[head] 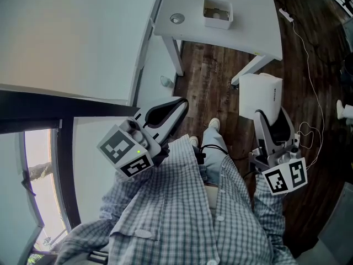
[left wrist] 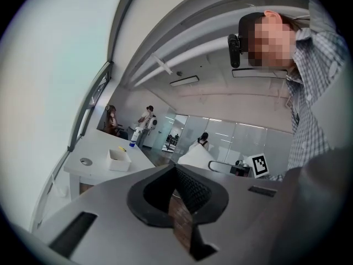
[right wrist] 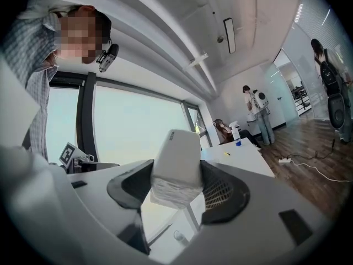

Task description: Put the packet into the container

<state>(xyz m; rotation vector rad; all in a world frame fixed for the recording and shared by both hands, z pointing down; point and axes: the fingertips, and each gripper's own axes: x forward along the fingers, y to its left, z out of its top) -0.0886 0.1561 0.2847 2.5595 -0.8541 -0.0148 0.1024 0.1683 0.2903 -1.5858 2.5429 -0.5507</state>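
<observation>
Right gripper view: the right hand-held gripper (right wrist: 177, 187) is clamped on the white packet (right wrist: 176, 167). The left hand-held gripper (left wrist: 177, 195) is closed and empty. The container (head: 217, 12) sits well ahead on the surface (head: 248, 32), so the carry and drop remain.

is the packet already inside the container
No, the packet is clamped between the jaws of the right gripper, and the container sits apart on the white table.

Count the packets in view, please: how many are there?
1. The packet is gripped by the right gripper, above the floor. The container on the table may hide more.
</observation>
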